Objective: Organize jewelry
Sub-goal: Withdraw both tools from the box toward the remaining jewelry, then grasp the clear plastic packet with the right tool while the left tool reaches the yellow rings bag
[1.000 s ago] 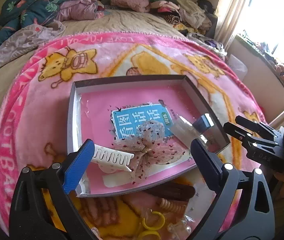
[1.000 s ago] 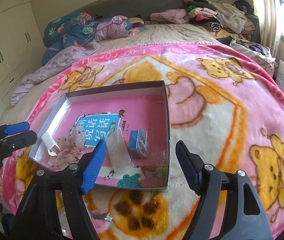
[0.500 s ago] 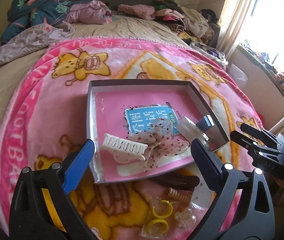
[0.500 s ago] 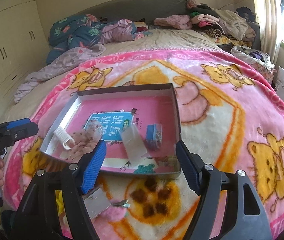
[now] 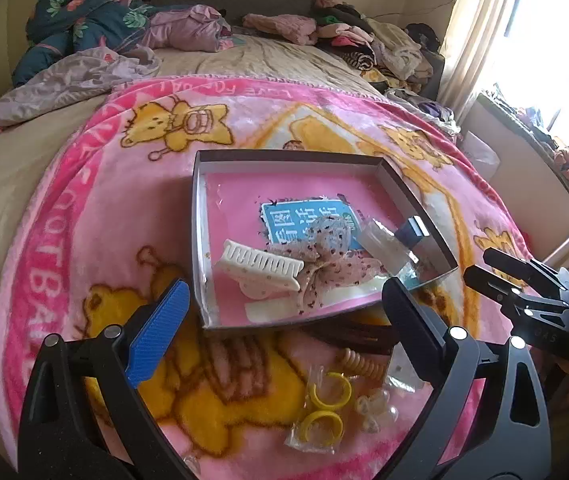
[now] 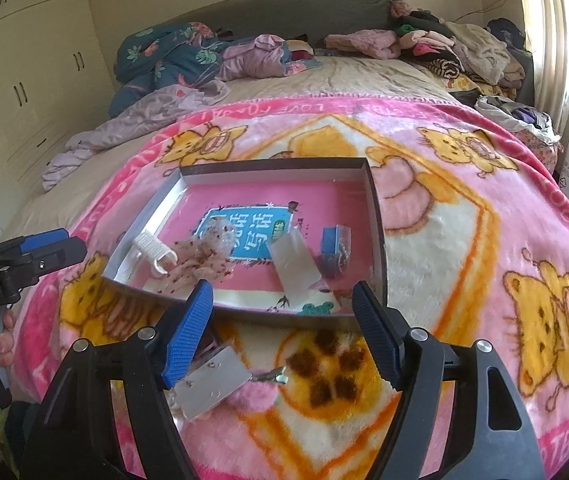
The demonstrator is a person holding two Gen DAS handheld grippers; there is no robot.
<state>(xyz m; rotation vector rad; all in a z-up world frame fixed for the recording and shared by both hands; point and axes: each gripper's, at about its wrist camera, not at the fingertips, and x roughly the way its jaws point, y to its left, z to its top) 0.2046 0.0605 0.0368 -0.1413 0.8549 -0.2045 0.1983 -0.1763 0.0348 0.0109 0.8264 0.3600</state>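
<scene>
Pink cartoon-bear fleece blanket [image 5: 84,264] covers the bed. On it sits the shallow grey cardboard box with pink lining [image 5: 200,240], already holding a white plastic claw clip [image 5: 260,266], a dotted pink fabric bow [image 5: 324,268], a clear flat packet [image 6: 294,264] and a small blue box [image 6: 330,240]. Still loose on the blanket near the box's front edge: dark brown hair clip [image 5: 348,334], silvery flat packet [image 6: 212,384], yellow rings in a clear bag [image 5: 324,408].

Left gripper [image 5: 284,328] wide, empty. Right gripper [image 6: 284,332] wide, empty.

Risk: soft blanket means a low grab may snag fleece or nudge the box; slick bags may slip.
</scene>
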